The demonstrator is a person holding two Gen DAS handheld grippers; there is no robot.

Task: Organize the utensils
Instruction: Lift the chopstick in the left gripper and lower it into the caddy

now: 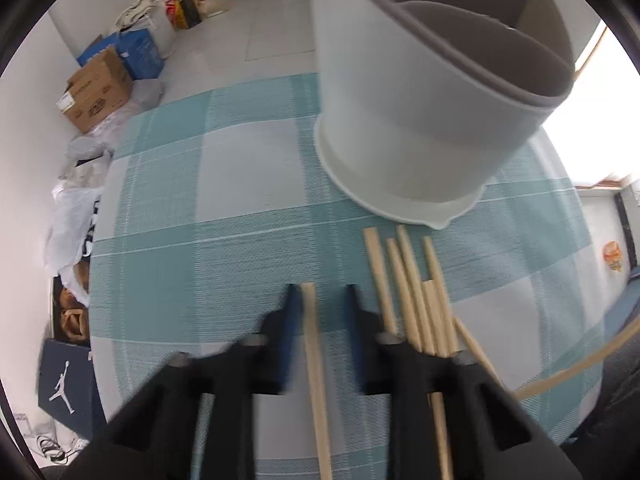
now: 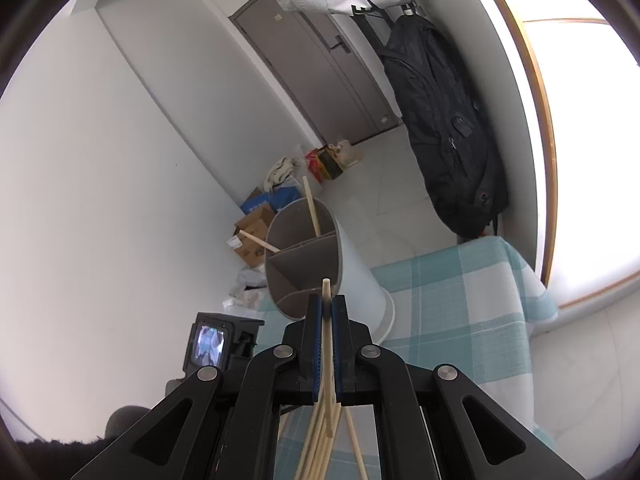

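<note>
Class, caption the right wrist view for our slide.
Right gripper clamps a chopstick before the divided holder.

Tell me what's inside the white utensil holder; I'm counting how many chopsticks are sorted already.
Right wrist view: two chopsticks lean in the far compartment of the utensil holder. The middle compartment shows none; the near one is partly hidden behind the right gripper and its held chopstick.
</note>
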